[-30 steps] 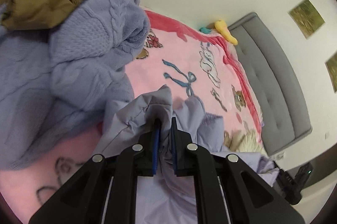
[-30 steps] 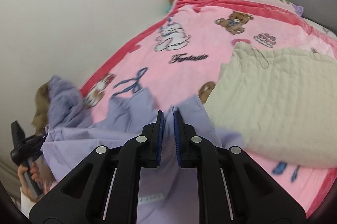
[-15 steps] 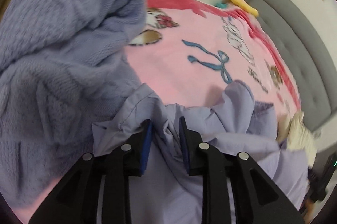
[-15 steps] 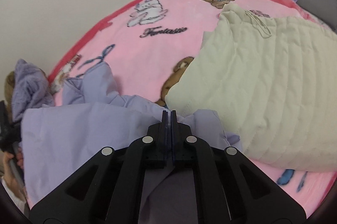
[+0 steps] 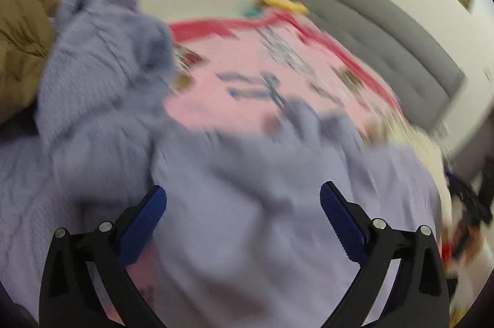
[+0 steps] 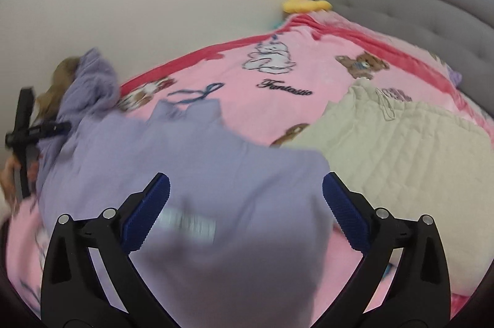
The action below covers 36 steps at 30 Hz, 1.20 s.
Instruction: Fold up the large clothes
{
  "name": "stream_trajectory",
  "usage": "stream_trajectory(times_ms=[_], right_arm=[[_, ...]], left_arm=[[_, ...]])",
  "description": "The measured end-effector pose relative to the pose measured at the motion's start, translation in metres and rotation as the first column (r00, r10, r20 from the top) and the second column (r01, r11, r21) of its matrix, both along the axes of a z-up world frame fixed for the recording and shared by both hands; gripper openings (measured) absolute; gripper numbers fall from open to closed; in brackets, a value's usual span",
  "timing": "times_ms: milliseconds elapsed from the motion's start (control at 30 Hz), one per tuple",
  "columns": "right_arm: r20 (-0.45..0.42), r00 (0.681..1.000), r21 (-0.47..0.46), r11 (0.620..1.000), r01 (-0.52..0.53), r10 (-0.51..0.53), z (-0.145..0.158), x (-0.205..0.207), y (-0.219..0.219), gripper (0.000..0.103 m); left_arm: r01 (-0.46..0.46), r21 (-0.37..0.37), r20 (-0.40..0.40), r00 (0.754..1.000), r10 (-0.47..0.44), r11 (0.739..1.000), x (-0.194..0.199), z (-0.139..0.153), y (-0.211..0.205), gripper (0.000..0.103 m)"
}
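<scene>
The lilac garment (image 6: pixel 191 161) lay spread on the pink blanket (image 6: pixel 247 87) near the blanket's foot edge, its upper part reaching toward the blue bow print; the view was motion-blurred, so hems and seams could not be traced exactly. Judged thin woven cloth: light, limp, no stiffness, likely to sag and slide off smooth pads unless pinched through a doubled edge. Best hold looked to be the near corners or the hem line, one per gripper, so the panel can be lifted flat. Left gripper (image 5: pixel 244 223) had its jaws wide apart, nothing between them, poised just above the cloth and angled toward the headboard (image 5: pixel 386 41). Right gripper (image 6: pixel 245 213) likewise stood wide apart over the garment's near part, where a pale label (image 6: pixel 188 223) showed, empty. A lilac knit sweater (image 5: pixel 102 75) and a brown jacket (image 5: pixel 21 50) were heaped at the blanket's left edge; a cream quilted piece (image 6: pixel 401 167) lay just beside the garment toward the right edge.
</scene>
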State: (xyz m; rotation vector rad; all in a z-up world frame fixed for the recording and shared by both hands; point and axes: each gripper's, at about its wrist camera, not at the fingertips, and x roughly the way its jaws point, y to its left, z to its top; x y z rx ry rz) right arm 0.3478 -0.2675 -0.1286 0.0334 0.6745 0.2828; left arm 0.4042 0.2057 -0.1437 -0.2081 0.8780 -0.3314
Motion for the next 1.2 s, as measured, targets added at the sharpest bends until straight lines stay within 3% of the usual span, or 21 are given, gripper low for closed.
stream_trajectory(times_ms=[100, 200, 267, 367, 433, 467, 500, 533, 600, 700, 800, 967, 1033, 1133, 1200], right_arm=[[-0.072, 0.997, -0.059, 0.997, -0.039, 0.034, -0.026, -0.024, -0.015, 0.095], [-0.119, 0.992, 0.012, 0.999, -0.038, 0.039, -0.044, -0.032, -0.033, 0.095], [-0.154, 0.988, 0.132, 0.991, -0.005, 0.025, -0.054, -0.027, -0.046, 0.094], [-0.126, 0.992, 0.204, 0.978, 0.035, -0.009, -0.054, -0.021, -0.050, 0.088], [-0.145, 0.989, 0.241, 0.971, 0.004, 0.032, -0.054, -0.010, -0.043, 0.050], [-0.169, 0.985, 0.215, 0.976, 0.017, 0.020, -0.054, -0.004, -0.037, 0.050], [-0.184, 0.983, 0.202, 0.979, 0.016, 0.022, -0.054, 0.001, -0.032, 0.047], [-0.184, 0.982, 0.198, 0.980, 0.010, 0.027, -0.053, 0.004, -0.028, 0.038], [-0.166, 0.986, 0.177, 0.984, 0.009, 0.021, -0.048, 0.005, -0.022, 0.026], [-0.125, 0.992, 0.097, 0.995, 0.037, -0.025, -0.029, 0.004, -0.006, 0.017], [-0.033, 0.998, -0.013, 0.999, 0.050, -0.050, 0.000, 0.007, 0.013, 0.015], [0.039, 0.991, -0.056, 0.990, 0.128, -0.126, 0.035, 0.032, 0.020, 0.015], [0.000, 0.990, -0.099, 0.985, 0.140, -0.141, 0.026, 0.051, 0.022, 0.015], [-0.136, 0.975, -0.121, 0.979, 0.162, -0.178, -0.014, 0.076, 0.019, 0.016], [-0.171, 0.966, -0.137, 0.975, 0.173, -0.195, -0.042, 0.082, 0.018, 0.020]], left_arm=[[0.076, 0.103, -0.003, 0.997, -0.076, 0.992, -0.024, -0.014, -0.011, 0.098], [0.108, 0.151, 0.030, 0.993, -0.113, 0.983, -0.044, -0.028, -0.017, 0.098], [0.091, 0.123, 0.008, 0.996, -0.093, 0.988, -0.048, -0.039, -0.014, 0.098], [0.057, 0.051, -0.075, 0.996, -0.053, 0.997, -0.044, -0.056, -0.013, 0.096], [0.050, 0.070, -0.053, 0.997, -0.047, 0.996, -0.047, -0.057, -0.017, 0.089], [0.049, 0.085, -0.037, 0.998, -0.046, 0.995, -0.049, -0.056, -0.020, 0.081], [0.046, 0.100, -0.023, 0.999, -0.044, 0.994, -0.051, -0.055, -0.024, 0.066], [0.043, 0.096, -0.010, 0.999, -0.043, 0.994, -0.053, -0.052, -0.026, 0.057], [0.011, 0.103, 0.012, 1.000, -0.013, 0.995, -0.055, -0.046, -0.030, 0.028], [-0.048, 0.141, 0.078, 0.996, 0.037, 0.989, -0.055, -0.027, -0.041, 0.014], [-0.130, 0.157, 0.149, 0.983, 0.106, 0.979, -0.046, -0.008, -0.046, 0.012], [-0.250, 0.106, 0.234, 0.947, 0.220, 0.962, -0.028, 0.016, -0.048, 0.012], [-0.276, 0.135, 0.203, 0.948, 0.246, 0.952, -0.012, 0.009, -0.051, 0.013], [-0.260, 0.190, 0.053, 0.966, 0.254, 0.947, 0.016, -0.022, -0.051, 0.015], [-0.232, 0.248, 0.049, 0.973, 0.227, 0.941, 0.017, -0.032, -0.058, 0.019]])
